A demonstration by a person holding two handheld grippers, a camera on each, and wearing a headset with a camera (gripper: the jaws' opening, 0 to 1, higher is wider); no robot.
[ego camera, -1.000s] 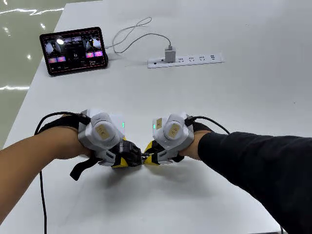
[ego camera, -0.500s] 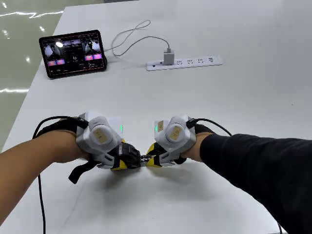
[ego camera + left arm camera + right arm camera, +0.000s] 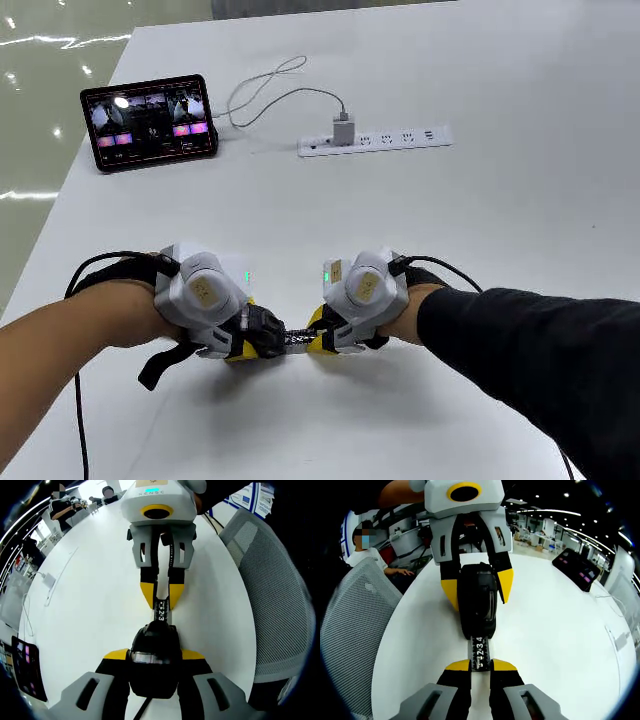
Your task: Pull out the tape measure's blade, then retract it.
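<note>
Only a short bit of thin numbered metal blade (image 3: 479,652) is out, pinched in the right gripper (image 3: 481,666), with the chunky black tape measure (image 3: 477,602) squeezed in the left gripper (image 3: 155,655); more pulling and rolling back look left.

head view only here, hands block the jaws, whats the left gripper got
Observer: The left gripper is shut on the black case, one jaw on each side.
Operator: and the right one
Observer: The right gripper is pinched on the end of the blade.
Operator: how much blade is out
Observer: Only a short length; printed digits up to 4 show between case and jaws.
</note>
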